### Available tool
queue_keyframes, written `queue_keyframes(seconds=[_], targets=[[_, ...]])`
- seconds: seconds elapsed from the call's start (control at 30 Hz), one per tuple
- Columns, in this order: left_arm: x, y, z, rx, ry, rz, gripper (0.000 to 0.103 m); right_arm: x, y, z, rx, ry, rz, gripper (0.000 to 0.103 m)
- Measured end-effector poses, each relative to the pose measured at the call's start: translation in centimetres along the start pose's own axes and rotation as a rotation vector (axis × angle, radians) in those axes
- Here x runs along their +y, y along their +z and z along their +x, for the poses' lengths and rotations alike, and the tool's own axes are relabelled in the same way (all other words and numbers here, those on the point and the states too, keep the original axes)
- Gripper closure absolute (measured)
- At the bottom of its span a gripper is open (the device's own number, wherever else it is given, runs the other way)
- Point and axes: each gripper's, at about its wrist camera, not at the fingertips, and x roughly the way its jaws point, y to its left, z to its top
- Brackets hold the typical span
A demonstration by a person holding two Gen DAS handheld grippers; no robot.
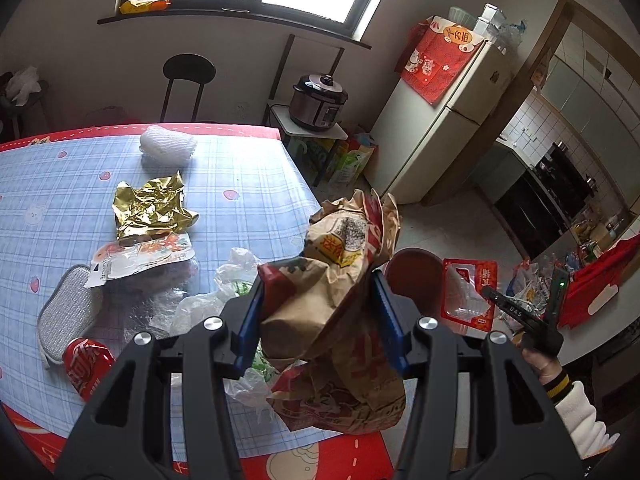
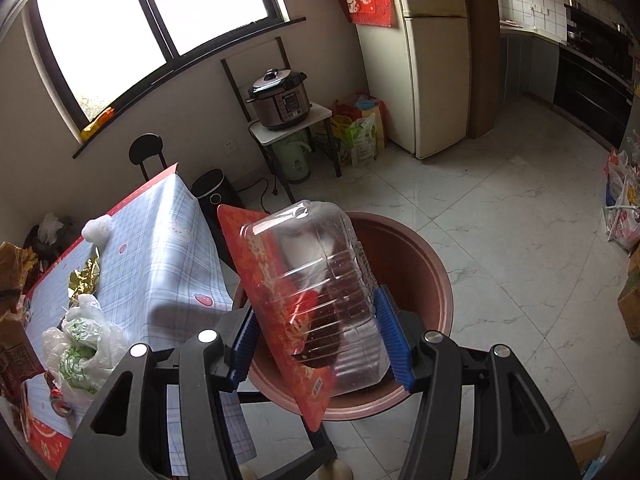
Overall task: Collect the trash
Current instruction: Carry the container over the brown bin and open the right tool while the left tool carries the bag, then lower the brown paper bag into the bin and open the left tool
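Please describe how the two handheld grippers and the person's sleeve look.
Both the left gripper and right gripper have black frames with silver bolts and blue ribbed finger pads. The sleeve is fluffy white; its cuff has black and yellow stripes.

A pale blue plaid tablecloth (image 1: 248,184) with a red border is covering the table. At its ten o'clock, gold foil (image 1: 154,208) is glinting. A red can (image 1: 88,366) is showing at eight o'clock. Blue pads (image 1: 250,326) are flanking a brown paper bag (image 1: 320,304) with red print. A red-backed clear tray (image 2: 312,288) is showing over a reddish-brown bin (image 2: 424,264).
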Motion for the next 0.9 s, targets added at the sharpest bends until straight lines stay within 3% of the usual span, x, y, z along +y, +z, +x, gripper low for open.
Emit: queue_keyframes(seconds=[0.3, 0.5, 0.6, 0.9], targets=[[-2.2, 0.5, 2.5, 0.036, 0.01, 0.015, 0.051, -2.2, 1.3, 1.4, 0.018, -0.029, 0.031, 0.044], [-4.5, 0.9, 4.7, 0.058, -0.025, 0.055, 0.051, -3.2, 1.8, -1.6, -0.044, -0.025, 0.021, 0.011], [-6.4, 1.1, 6.3, 0.071, -0.054, 0.093, 0.051, -3.7, 1.7, -3.6, -0.072, -0.032, 0.011, 0.005], [-14.7, 1.4, 13.7, 0.122, -0.155, 0.213, 0.05, -6.3, -0.8, -8.6, -0.086, -0.09, 0.029, 0.005]])
